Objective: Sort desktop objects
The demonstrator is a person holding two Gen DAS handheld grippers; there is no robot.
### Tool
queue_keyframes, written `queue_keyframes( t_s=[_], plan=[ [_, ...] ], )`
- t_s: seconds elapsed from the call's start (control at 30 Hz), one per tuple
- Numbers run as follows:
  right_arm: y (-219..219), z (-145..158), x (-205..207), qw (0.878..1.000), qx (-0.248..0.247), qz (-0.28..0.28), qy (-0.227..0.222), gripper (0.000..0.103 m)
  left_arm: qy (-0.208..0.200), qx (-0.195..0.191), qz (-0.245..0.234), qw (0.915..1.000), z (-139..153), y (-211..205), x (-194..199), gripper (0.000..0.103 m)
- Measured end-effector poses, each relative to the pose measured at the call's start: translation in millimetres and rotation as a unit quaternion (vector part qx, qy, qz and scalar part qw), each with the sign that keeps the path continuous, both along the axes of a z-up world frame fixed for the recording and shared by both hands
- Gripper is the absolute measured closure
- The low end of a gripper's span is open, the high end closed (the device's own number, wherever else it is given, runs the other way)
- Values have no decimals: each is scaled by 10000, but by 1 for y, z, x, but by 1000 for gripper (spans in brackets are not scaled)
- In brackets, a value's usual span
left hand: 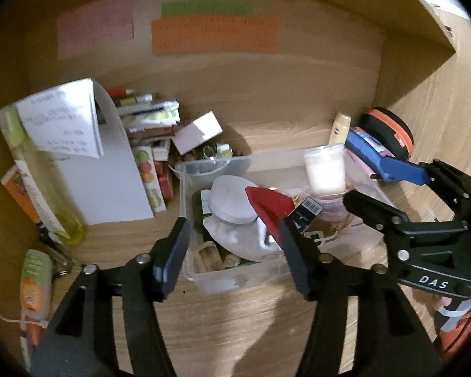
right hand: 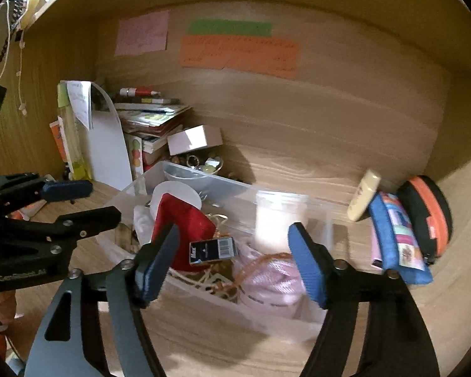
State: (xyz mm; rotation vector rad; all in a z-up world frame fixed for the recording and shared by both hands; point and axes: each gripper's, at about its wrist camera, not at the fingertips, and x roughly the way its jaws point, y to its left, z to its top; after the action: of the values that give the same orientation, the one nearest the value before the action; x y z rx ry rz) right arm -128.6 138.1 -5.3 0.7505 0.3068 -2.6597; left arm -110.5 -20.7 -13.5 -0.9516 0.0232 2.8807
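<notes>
Sorting looks partly done: the clear bin on the desk holds a red pouch and candle jar. Both the left gripper and right gripper hover released, holding nothing. Books and a blue pencil case wait outside.

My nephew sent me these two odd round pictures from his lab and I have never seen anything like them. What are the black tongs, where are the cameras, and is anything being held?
The tongs are hand-held grippers, one in each of a person's hands, each with a wide-angle camera looking along its fingers. One picture comes from the left gripper, the other from the right gripper. Both stand open and hold nothing. On the wooden desk sits a clear plastic bin with a red box, a white candle jar and a pink pouch. Books are stacked behind it.
</notes>
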Motion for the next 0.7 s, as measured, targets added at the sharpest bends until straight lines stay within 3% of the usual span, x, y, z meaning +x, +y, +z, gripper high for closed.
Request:
queue_keyframes(
  t_s=[0.03, 0.1, 0.17, 0.3, 0.47, 0.7],
  plan=[
    [2, 3, 6, 10000, -1, -13, 73, 32, 76, -38, 25, 10000, 3, 1, 5, 41],
    [5, 7, 16, 9998, 22, -50, 187, 28, 198, -54, 80, 9998, 9, 2, 16, 28],
    [8, 11, 28, 9994, 56, -106, 312, 22, 283, -18, 139, 9995, 14, 1, 25, 25],
    [14, 18, 46, 9990, 42, -138, 425, 20, 344, -67, 329, 9988, 22, 0, 42, 17],
    [24, 28, 69, 9981, -109, -240, 562, 9, 363, -91, 490, 9981, 30, 3, 66, 13],
    [33, 34, 95, 9973, -368, -317, 544, 7, 674, -341, 685, 9948, 36, 17, 100, 10]
  ],
)
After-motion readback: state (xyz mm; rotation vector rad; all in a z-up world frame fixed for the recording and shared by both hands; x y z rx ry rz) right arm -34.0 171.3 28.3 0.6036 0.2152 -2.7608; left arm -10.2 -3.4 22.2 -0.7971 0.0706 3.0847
